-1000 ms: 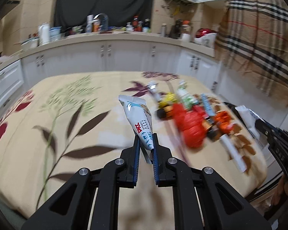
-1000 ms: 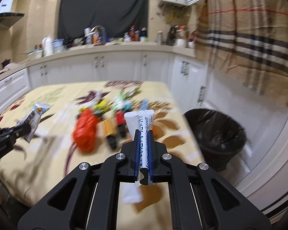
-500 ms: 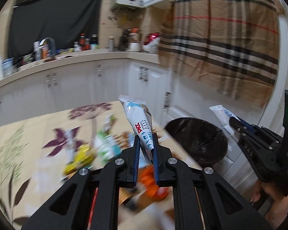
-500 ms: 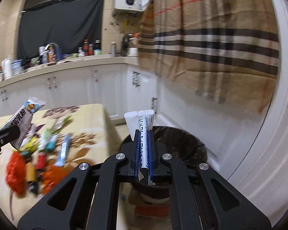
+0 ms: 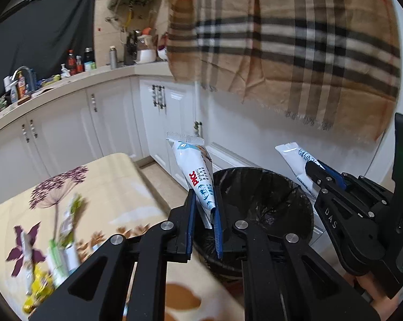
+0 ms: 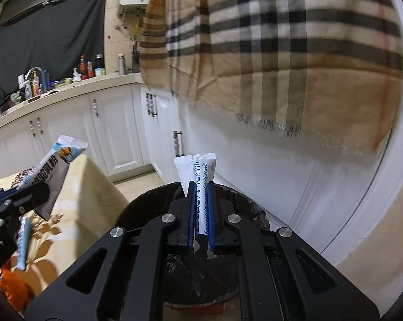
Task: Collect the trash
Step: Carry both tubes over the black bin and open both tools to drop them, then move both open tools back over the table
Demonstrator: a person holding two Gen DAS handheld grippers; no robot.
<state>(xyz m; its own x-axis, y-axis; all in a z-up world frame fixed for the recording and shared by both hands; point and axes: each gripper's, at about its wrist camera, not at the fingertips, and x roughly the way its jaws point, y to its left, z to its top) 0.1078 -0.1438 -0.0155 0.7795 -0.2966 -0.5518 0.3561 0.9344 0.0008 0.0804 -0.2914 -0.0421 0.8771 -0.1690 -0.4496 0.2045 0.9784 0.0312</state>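
My left gripper is shut on a white and blue snack packet and holds it over the near rim of a black-lined trash bin. My right gripper is shut on white milk powder sachets above the same bin. The right gripper also shows in the left wrist view at the bin's right side with its sachet. The left gripper with its packet shows at the left of the right wrist view.
A table with a floral cloth lies to the left, with several loose wrappers on it. White cabinets and a cluttered counter stand behind. A plaid cloth hangs on the right above a white wall.
Both grippers have swung right from the table to over the trash bin, each still holding its packet. The bin is now close below the fingers.
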